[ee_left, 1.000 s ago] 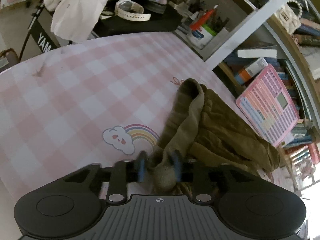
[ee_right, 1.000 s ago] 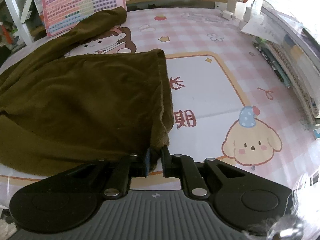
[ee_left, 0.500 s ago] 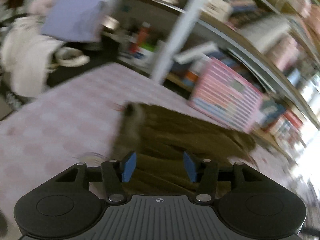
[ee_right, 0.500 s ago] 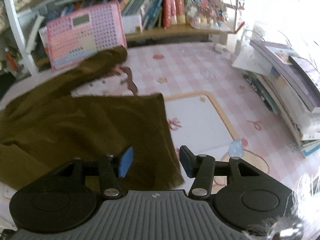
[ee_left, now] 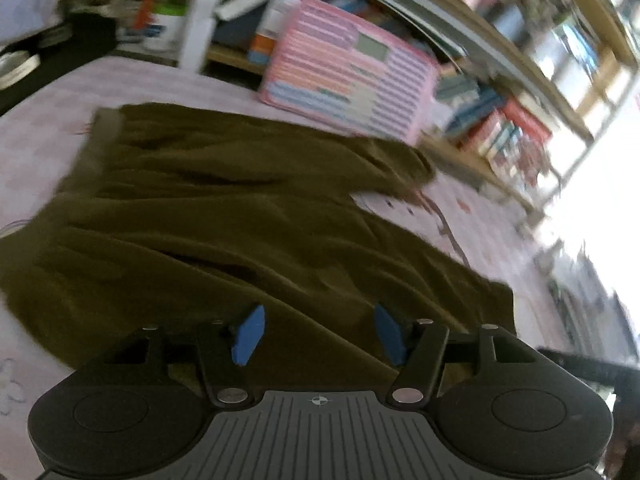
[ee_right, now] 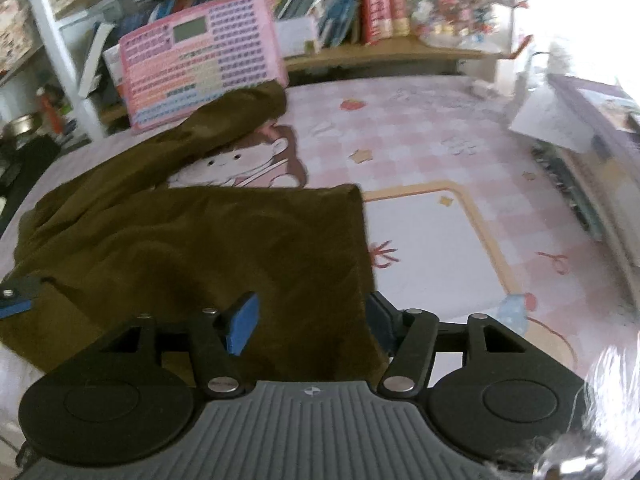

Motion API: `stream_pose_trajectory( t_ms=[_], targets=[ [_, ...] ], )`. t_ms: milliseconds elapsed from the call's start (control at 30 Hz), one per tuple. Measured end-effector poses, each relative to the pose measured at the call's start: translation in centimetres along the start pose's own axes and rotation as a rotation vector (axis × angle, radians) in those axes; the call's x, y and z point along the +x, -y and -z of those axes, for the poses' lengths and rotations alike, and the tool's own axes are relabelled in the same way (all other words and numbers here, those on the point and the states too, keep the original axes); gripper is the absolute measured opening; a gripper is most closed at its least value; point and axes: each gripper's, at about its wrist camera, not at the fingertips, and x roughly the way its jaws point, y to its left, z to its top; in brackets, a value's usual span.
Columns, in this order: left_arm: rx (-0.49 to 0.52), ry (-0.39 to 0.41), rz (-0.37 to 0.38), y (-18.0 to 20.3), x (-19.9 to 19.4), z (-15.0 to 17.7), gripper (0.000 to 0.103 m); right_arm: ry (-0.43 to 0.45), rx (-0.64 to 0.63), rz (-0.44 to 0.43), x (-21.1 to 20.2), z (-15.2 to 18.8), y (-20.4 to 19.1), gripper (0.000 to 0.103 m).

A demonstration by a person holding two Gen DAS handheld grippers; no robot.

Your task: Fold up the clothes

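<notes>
1. Left tool [ee_left: 316, 334]: jaws opening, nothing between the blue pads; it hovers over the olive-brown garment [ee_left: 224, 232], released.
2. Garment lies spread on the pink checked surface [ee_right: 440, 136], one long part reaching back toward the pink keyboard toy [ee_right: 200, 60] that leans on the shelf. Wrinkled, not yet square.
3. Right tool [ee_right: 308, 322]: jaws opening, cloth below them, its right pad just beside the garment's right edge [ee_right: 366, 264]; pads not pressing.
4. Step, as I judge it: laying-out just finished, first fold not begun. Next move likely calls for fresh grips on two corners or on the stray long part, then carrying it over the body.
5. Room: surface right of the garment is bare up to the books [ee_right: 580, 200] at the far right edge. Left view blurred; surface shows at its left border.
</notes>
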Motion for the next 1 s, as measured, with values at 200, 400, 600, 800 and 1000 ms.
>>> stream_pose_trajectory(
  t_ms=[200, 400, 600, 800, 1000],
  targets=[
    [0.02, 0.006, -0.054, 3.3, 1.2, 0.2, 0.066, -0.021, -0.1, -0.095, 1.5, -1.3, 1.0, 0.061],
    [-0.028, 0.026, -0.144, 7.0, 2.5, 0.8, 0.066, -0.044, -0.159, -0.204, 3.9, -4.5, 4.7, 0.062],
    [-0.113, 0.082, -0.24, 11.3, 2.3, 2.2, 0.066, -0.056, -0.292, -0.341, 7.9, -12.2, 6.7, 0.068],
    [-0.2, 0.078, -0.37, 12.8, 0.5, 5.3, 0.066, -0.08, -0.332, -0.439, 13.1, -19.0, 7.5, 0.069],
    [-0.244, 0.08, -0.453, 13.5, -0.5, 6.3, 0.066, -0.099, -0.212, -0.46, 19.9, -25.1, 7.5, 0.069]
  ],
)
